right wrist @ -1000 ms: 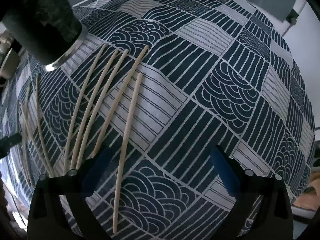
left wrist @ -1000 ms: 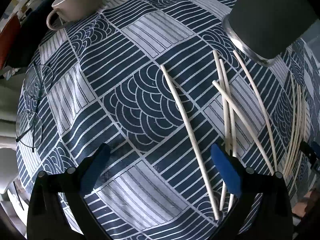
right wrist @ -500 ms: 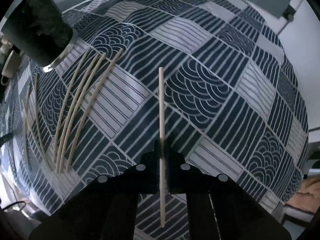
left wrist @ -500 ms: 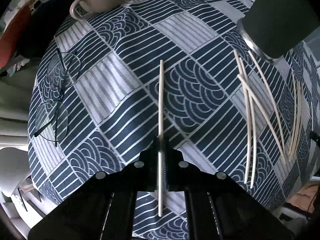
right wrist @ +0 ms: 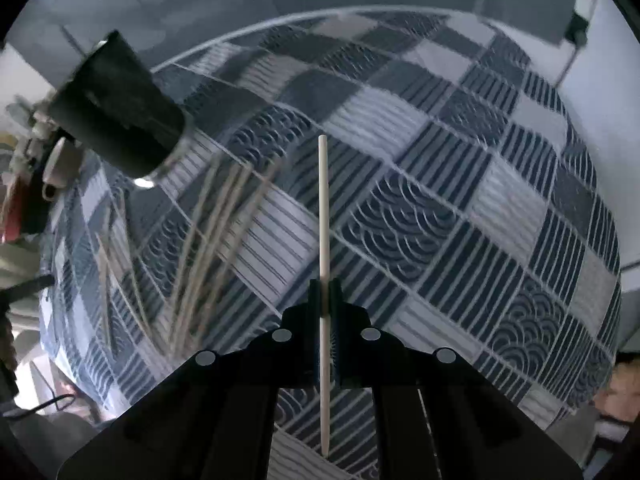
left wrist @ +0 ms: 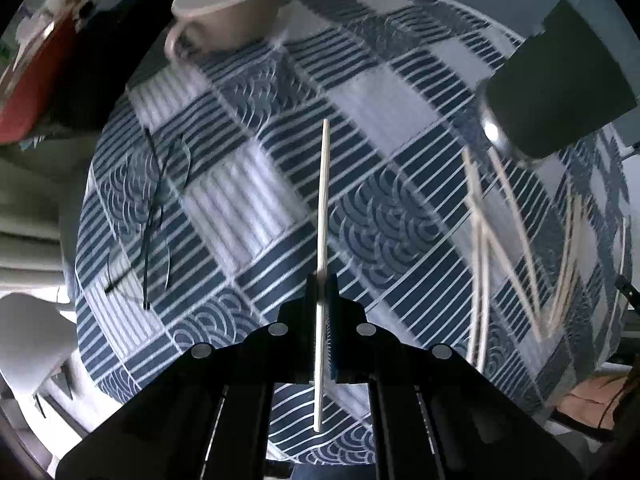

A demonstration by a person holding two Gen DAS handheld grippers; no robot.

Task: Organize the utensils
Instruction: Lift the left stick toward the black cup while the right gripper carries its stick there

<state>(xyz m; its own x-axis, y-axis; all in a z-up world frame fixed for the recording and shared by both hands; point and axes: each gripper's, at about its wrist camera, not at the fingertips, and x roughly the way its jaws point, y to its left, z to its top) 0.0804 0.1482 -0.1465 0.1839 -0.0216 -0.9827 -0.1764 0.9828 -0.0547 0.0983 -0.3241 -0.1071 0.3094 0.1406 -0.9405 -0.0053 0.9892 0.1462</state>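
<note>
My left gripper (left wrist: 321, 280) is shut on a pale chopstick (left wrist: 323, 200) and holds it above the blue patterned tablecloth (left wrist: 248, 200). My right gripper (right wrist: 325, 285) is shut on another pale chopstick (right wrist: 323, 208), also lifted off the cloth. Several more chopsticks (left wrist: 504, 240) lie loose on the cloth at the right of the left wrist view, and they show at the left of the right wrist view (right wrist: 208, 248). A dark cylindrical holder (left wrist: 556, 92) stands beyond them; it is at the upper left in the right wrist view (right wrist: 116, 112).
A white cup (left wrist: 228, 8) stands at the far edge of the table. Thin-framed glasses (left wrist: 152, 216) lie on the cloth at the left. A red object (left wrist: 28, 92) is off the table's far left. A white chair (left wrist: 28, 344) is below left.
Both grippers were open over the cloth a second ago, then each shut on a chopstick. Since then both have lifted their chopsticks higher and the table has dropped away.
</note>
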